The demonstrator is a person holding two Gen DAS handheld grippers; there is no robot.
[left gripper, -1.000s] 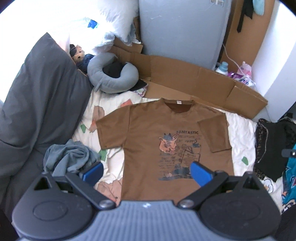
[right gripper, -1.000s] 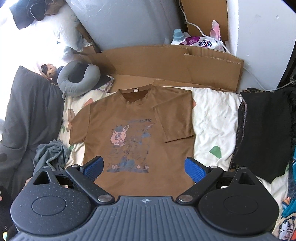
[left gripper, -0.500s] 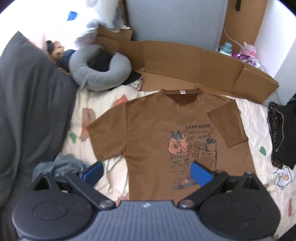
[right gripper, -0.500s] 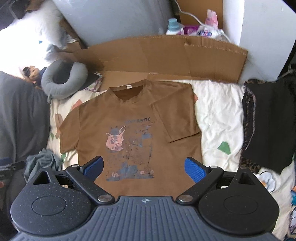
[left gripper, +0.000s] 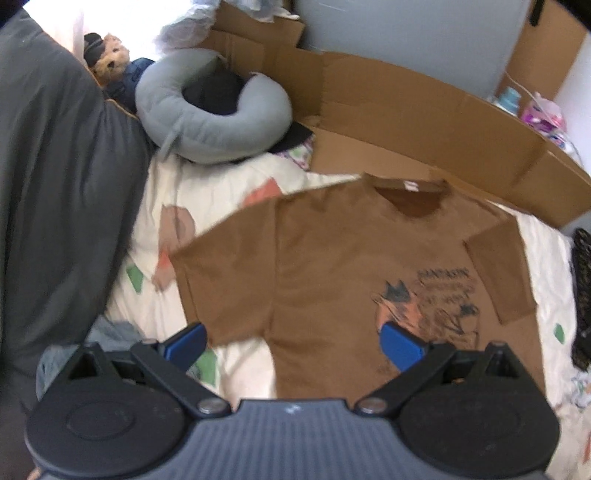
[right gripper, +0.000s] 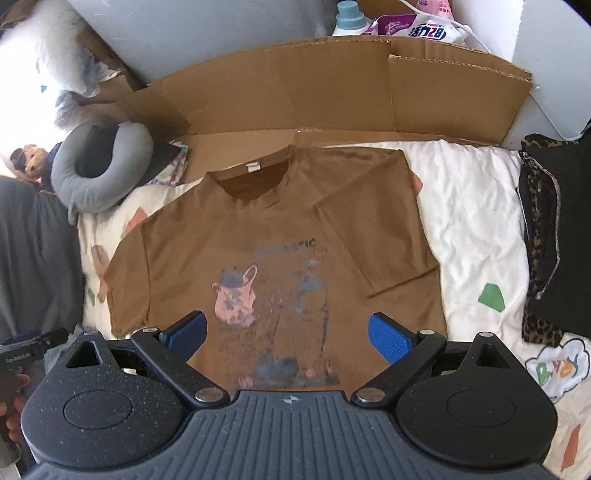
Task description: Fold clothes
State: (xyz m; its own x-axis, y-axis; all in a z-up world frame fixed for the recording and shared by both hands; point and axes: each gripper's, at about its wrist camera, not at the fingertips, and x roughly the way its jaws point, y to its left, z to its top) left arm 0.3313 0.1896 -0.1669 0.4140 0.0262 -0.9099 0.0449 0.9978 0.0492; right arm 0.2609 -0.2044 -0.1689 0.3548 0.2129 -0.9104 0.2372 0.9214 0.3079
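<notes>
both claws stand with their blue pads spread wide apart and nothing between them. left claw (left gripper: 293, 343) hangs over the bed, above the lower left part of the brown t-shirt (left gripper: 351, 280), its left pad over the patterned sheet just below the shirt's left sleeve and its right pad over the edge of the printed graphic. right claw (right gripper: 286, 334) hangs over the lower middle of the same brown t-shirt (right gripper: 280, 236), both pads above the fabric near the hem, the cat print between them.

the shirt lies flat and face up on the cream bed sheet (right gripper: 469, 229), collar toward the head edge of the bed, both short sleeves spread out to the sides. the left wrist view is blurred, so fine creases cannot be told there.

flattened cardboard (right gripper: 332, 88) stands along the head edge of the bed, touching the shirt's collar area. a grey neck pillow (right gripper: 96, 173) sits at the far left corner, with a small stuffed toy (right gripper: 31, 164) just beside it. a dark grey duvet (left gripper: 55, 192) runs along the left edge. black clothing with leopard trim (right gripper: 554, 236) lies along the right edge, well apart from the shirt. a detergent bottle (right gripper: 349, 16) stands behind the cardboard.
</notes>
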